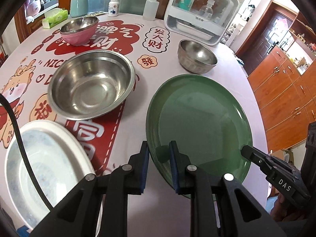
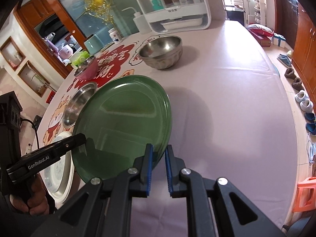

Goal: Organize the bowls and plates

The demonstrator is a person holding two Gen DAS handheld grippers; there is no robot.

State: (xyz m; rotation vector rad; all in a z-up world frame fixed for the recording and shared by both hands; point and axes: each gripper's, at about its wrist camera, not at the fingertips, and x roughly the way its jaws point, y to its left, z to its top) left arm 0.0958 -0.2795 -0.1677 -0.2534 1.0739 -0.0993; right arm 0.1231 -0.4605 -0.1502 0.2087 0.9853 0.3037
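Both grippers have hold of the green plate [image 1: 199,122] — the left gripper [image 1: 159,156] has its jaws nearly closed on the plate's near-left rim, and the right gripper [image 2: 158,158] pinches the opposite rim, jaws almost fully closed on it. The plate looks lifted and tilted above the worktop [image 2: 227,98], near its right-hand edge, casting a shadow on the cloth below.

Toward the near-left corner lies the white oval plate [image 1: 49,158], which seems the likely base for a stack. Behind it sits the large steel bowl [image 1: 90,85], with the pink bowl [image 1: 79,31] — a steel one nested inside it — toward the far-left edge and the small steel bowl [image 1: 196,57] behind the green plate.

To do this carry well, keep both hands travelling together so neither rim twists out of its pinch. Level the plate before lowering, and clear the large steel bowl's rim on the way across. Glazed ware is slippery in a thin pinch, so set it down flat and release both sides only once it rests.
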